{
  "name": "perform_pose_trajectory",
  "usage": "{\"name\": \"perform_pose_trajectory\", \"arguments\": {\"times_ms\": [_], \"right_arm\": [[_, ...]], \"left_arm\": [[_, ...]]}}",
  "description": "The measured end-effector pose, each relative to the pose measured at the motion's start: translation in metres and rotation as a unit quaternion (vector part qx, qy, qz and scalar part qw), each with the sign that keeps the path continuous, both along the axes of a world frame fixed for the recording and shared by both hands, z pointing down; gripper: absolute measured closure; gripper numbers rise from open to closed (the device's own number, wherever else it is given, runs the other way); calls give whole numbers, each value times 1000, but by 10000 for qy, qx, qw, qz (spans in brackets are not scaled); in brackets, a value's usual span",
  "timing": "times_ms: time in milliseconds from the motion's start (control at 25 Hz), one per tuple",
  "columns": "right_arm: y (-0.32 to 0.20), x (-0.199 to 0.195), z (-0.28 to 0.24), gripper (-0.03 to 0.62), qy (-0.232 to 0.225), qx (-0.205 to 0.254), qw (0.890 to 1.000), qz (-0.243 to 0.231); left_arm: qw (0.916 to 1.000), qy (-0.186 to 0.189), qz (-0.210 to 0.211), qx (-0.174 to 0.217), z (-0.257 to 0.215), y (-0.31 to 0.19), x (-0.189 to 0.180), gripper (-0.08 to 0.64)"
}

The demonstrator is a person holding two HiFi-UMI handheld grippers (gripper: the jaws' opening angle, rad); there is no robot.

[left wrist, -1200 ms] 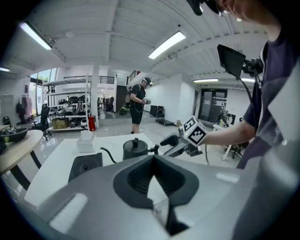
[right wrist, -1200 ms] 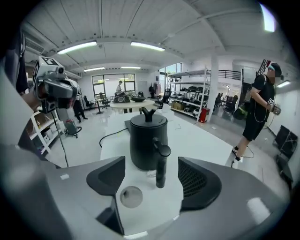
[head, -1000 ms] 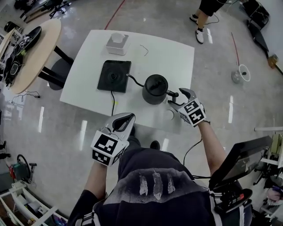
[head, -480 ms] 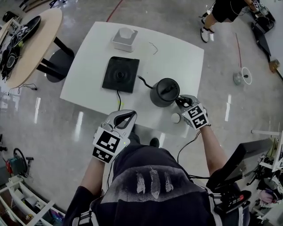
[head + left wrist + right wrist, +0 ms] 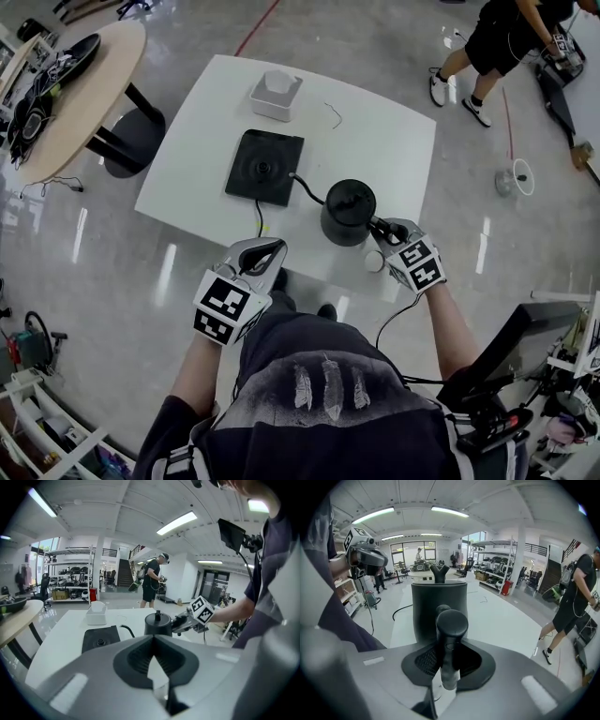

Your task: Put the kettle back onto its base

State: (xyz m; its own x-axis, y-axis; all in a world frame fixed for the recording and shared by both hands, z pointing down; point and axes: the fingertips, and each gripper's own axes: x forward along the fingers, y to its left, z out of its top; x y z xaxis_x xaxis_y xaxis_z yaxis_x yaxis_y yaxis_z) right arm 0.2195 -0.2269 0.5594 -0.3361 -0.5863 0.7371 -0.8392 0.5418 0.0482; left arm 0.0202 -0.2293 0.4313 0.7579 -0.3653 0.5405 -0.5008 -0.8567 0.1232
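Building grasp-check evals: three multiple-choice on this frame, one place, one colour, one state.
1. Relative to the black square base, the black gooseneck kettle is: A on it; B beside it, not on it; C on the floor.
2. The rectangular box at the white table's far edge is: A red; B white; C black.
3. The right gripper is: A wide open; B shut on the kettle's handle; C shut, empty.
B: kettle off the base. B: box looks white. B: jaws, just closing, pinch the handle.

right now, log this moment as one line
phase: grasp | right gripper: jaws just closing on kettle handle | kettle: on table, off base | left gripper: shut, empty
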Motion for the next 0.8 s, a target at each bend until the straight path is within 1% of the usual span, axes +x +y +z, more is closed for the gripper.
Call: {"name": "perform_pose_trajectory", "arguments": {"times_ms": [200,400,520,800], "right_arm": [[-5,-2,-19,531,-72,182,9998,-78],[-15,-12,-46,532,-308,317,9990,-118],[-26,-21,-63,534,-425,494,9977,-196],[-65,-42,-112,534,-1033,982,9897,-156]], "left_arm": [[9998,149,-96,32,-4,-10,6,558],[9998,140,-119,-31,-1,-18,4,558],[9997,161,-163,-12,-3,-26,0,559],[9992,171,-350,10,-4,-47,-19,558]]}}
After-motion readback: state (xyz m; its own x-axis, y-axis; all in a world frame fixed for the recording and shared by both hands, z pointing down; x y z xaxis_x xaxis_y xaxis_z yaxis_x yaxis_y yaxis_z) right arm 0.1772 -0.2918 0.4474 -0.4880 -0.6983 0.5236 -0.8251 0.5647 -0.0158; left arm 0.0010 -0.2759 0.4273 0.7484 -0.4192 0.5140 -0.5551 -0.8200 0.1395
